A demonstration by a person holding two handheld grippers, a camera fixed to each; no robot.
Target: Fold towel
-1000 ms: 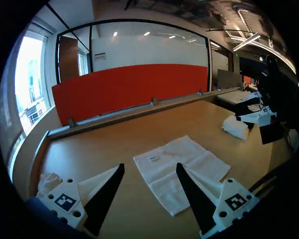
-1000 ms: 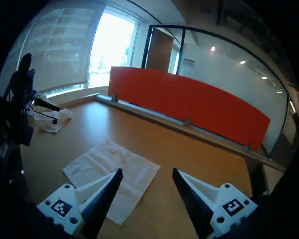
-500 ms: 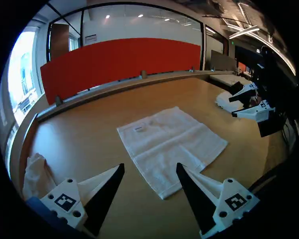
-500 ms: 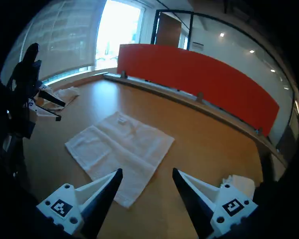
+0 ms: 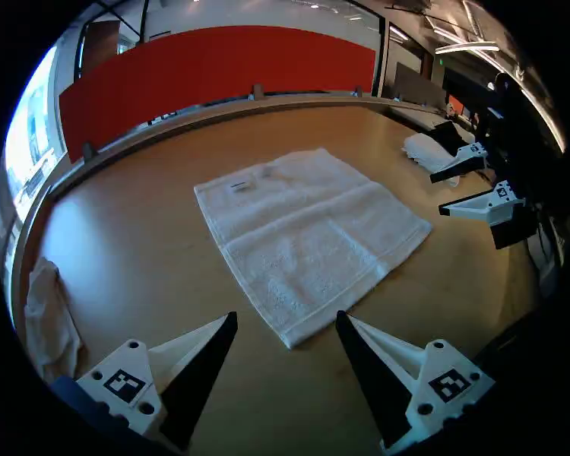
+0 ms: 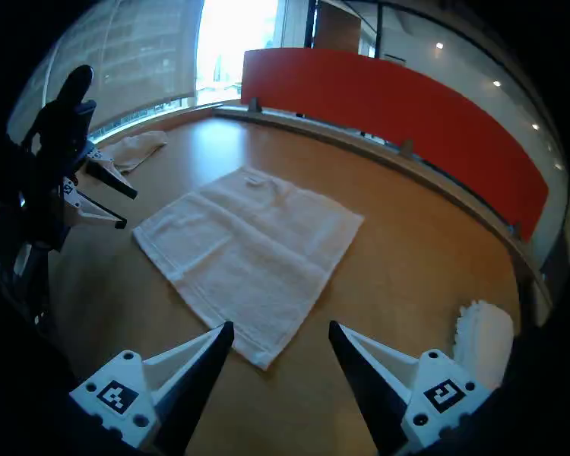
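Observation:
A white towel [image 5: 308,228] lies spread flat on the wooden table [image 5: 133,251], with a small label near its far edge. In the left gripper view, my left gripper [image 5: 285,334] hovers open just short of the towel's near corner, nothing between its fingers. My right gripper [image 5: 467,186] appears at the right of that view, open, beside the towel's right corner. In the right gripper view, the same towel [image 6: 247,243] lies ahead, and my right gripper [image 6: 281,342] stands open just above its near corner. The left gripper [image 6: 106,194] is seen at the left, open, close to the towel's left corner.
A crumpled white cloth [image 5: 45,319] lies at the table's left edge, also seen as a cloth [image 6: 137,148] near the window. A folded white cloth [image 5: 429,152] sits at the far right, seen as a cloth [image 6: 482,338] by my right finger. A red divider [image 5: 209,68] runs along the table's far edge.
Both grippers have tilted down and moved nearer the table, so the towel now sits larger and closer under each. Both stay open.

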